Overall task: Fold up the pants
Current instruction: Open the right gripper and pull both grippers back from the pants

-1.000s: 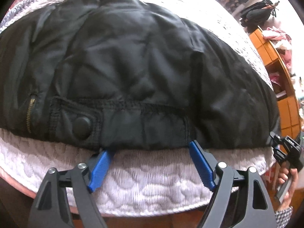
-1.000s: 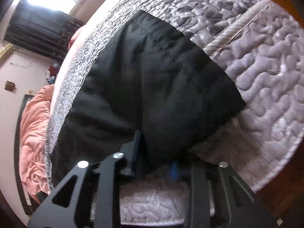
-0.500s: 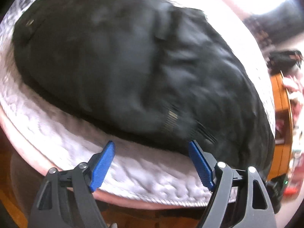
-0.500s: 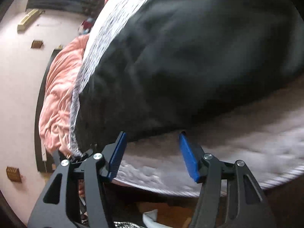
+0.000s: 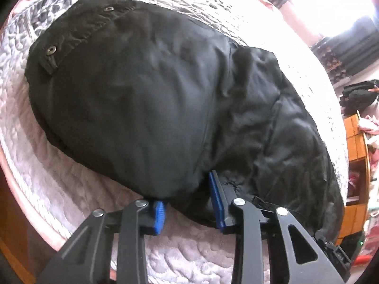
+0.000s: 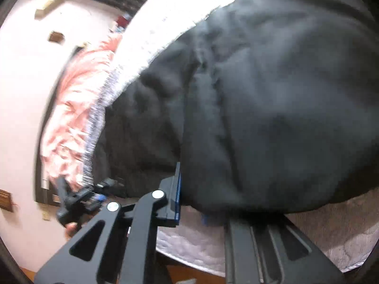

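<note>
The black pants (image 5: 146,99) lie folded in a thick bundle on the quilted grey mattress (image 5: 71,189); the waistband with metal snaps (image 5: 51,50) is at the far left. My left gripper (image 5: 189,201) has its blue pads around the near fold edge, jaws narrowed with fabric between them. In the right wrist view the pants (image 6: 272,118) fill the frame, and my right gripper (image 6: 191,203) is pushed into their near edge, one blue pad (image 6: 178,196) showing and the other hidden under the cloth.
A pink blanket (image 6: 71,123) lies at the far end of the bed by a pink wall. An orange wooden shelf (image 5: 355,142) with clothes stands at the right. The other gripper (image 6: 78,201) and a hand show past the bed edge.
Both grippers were open and short of the pants half a second ago. Now both have moved into the near edge and their jaws have narrowed on the fabric.
</note>
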Tool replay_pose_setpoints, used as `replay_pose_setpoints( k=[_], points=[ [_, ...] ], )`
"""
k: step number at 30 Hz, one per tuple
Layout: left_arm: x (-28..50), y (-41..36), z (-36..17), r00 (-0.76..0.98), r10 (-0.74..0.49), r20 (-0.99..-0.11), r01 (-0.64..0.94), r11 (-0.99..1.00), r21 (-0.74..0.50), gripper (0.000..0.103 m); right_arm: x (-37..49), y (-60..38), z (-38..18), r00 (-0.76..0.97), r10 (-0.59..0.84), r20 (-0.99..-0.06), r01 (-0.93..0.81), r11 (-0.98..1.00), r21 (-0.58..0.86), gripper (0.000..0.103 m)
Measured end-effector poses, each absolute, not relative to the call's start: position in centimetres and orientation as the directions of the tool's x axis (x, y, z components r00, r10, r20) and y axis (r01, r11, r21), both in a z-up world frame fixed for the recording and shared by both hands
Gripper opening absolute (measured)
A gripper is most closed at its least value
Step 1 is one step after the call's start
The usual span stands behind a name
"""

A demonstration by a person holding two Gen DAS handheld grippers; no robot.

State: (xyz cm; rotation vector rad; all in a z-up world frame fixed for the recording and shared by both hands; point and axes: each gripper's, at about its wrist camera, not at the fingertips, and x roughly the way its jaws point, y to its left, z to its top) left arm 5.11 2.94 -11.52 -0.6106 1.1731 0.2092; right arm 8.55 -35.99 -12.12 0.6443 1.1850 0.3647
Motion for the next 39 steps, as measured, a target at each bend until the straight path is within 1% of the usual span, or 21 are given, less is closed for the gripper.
replay_pose_setpoints(
  k=[1,4,5,6,8,10,12,16,18,19,21,23,25,27,28,30,33,34,35,37,39],
  points=[
    [5.1,2.9,-12.2,0.377,-0.162,-0.912,-0.461,0.821,-0.337,0.034,8.8,-35.7,-13.3,0.316,0.568,-0.76,0.094,0.779,0.62,0.013],
    [4.5,2.7,-13.3,0.381,-0.18,-0.907,-0.451,0.82,-0.353,0.036,8.9,-35.9,-14.6,0.3,0.601,-0.741,0.116,0.748,0.653,0.016],
    [4.3,2.5,-12.9,0.379,-0.174,-0.909,-0.442,0.829,-0.343,0.036,8.8,-36.0,-14.3,0.295,0.608,-0.737,0.101,0.747,0.657,0.024],
    [3.5,3.0,-12.6,0.378,-0.171,-0.91,-0.438,0.833,-0.339,0.036,8.6,-36.3,-14.0,0.298,0.606,-0.737,0.098,0.749,0.655,0.029],
    [2.4,2.8,-11.7,0.374,-0.159,-0.914,-0.437,0.839,-0.325,0.04,8.1,-37.3,-12.9,0.317,0.605,-0.73,0.079,0.75,0.656,0.045],
    [1.9,1.3,-10.7,0.382,-0.152,-0.911,-0.418,0.851,-0.317,0.052,7.1,-39.0,-12.1,0.341,0.601,-0.723,0.087,0.746,0.66,0.053],
    [0.8,-0.8,-9.7,0.39,-0.155,-0.908,-0.379,0.871,-0.312,0.054,6.0,-41.4,-11.6,0.373,0.592,-0.715,0.112,0.736,0.668,0.054],
    [0.5,-6.7,-8.4,0.387,-0.206,-0.899,-0.246,0.916,-0.316,0.054,3.2,-49.5,-10.5,0.489,0.468,-0.736,0.243,0.737,0.631,0.057],
    [1.3,-10.2,-8.3,0.376,-0.25,-0.892,-0.163,0.93,-0.329,0.054,2.5,-53.1,-10.5,0.529,0.429,-0.732,0.313,0.703,0.638,0.057],
    [1.8,-11.3,-8.3,0.37,-0.256,-0.893,-0.143,0.934,-0.327,0.054,1.9,-55.3,-10.4,0.558,0.398,-0.728,0.351,0.682,0.642,0.054],
    [3.6,-12.2,-8.3,0.361,-0.273,-0.892,-0.101,0.939,-0.328,0.054,1.3,-58.5,-10.1,0.602,0.35,-0.718,0.393,0.652,0.648,0.043],
    [4.9,-15.2,-8.6,0.351,-0.276,-0.895,-0.06,0.947,-0.316,0.054,1.3,-60.0,-10.0,0.619,0.334,-0.711,0.408,0.637,0.654,0.023],
    [6.3,-17.4,-9.1,0.348,-0.273,-0.897,-0.032,0.952,-0.303,0.054,1.8,-60.9,-9.8,0.628,0.322,-0.708,0.406,0.641,0.652,0.013],
    [7.2,-19.5,-9.6,0.342,-0.267,-0.901,-0.015,0.957,-0.289,0.054,2.3,-61.6,-9.5,0.644,0.325,-0.693,0.389,0.64,0.662,0.011],
    [7.1,-19.9,-9.7,0.346,-0.268,-0.899,-0.007,0.958,-0.288,0.056,2.6,-61.8,-9.4,0.647,0.315,-0.694,0.387,0.649,0.655,0.01],
    [7.5,-20.8,-9.9,0.354,-0.245,-0.902,0.008,0.966,-0.259,0.066,3.5,-61.6,-10.2,0.606,0.284,-0.743,0.414,0.685,0.599,0.01],
    [8.0,-22.0,-11.0,0.347,-0.185,-0.92,0.016,0.981,-0.191,0.07,3.8,-61.3,-11.1,0.579,0.29,-0.762,0.421,0.694,0.584,0.016],
    [7.9,-22.2,-10.8,0.351,-0.179,-0.919,0.018,0.983,-0.185,0.07,3.4,-61.4,-11.0,0.587,0.29,-0.756,0.417,0.692,0.589,0.024],
    [7.7,-22.2,-10.6,0.353,-0.181,-0.918,0.02,0.982,-0.186,0.07,2.7,-61.6,-10.7,0.601,0.29,-0.745,0.413,0.685,0.6,0.04],
    [7.4,-22.1,-10.0,0.351,-0.197,-0.915,0.023,0.979,-0.201,0.07,1.2,-62.3,-10.3,0.63,0.287,-0.722,0.416,0.66,0.625,0.053],
    [7.7,-22.8,-9.4,0.357,-0.22,-0.908,0.017,0.973,-0.23,0.07,0.2,-64.0,-10.7,0.637,0.307,-0.707,0.415,0.637,0.65,0.058]
  ],
)
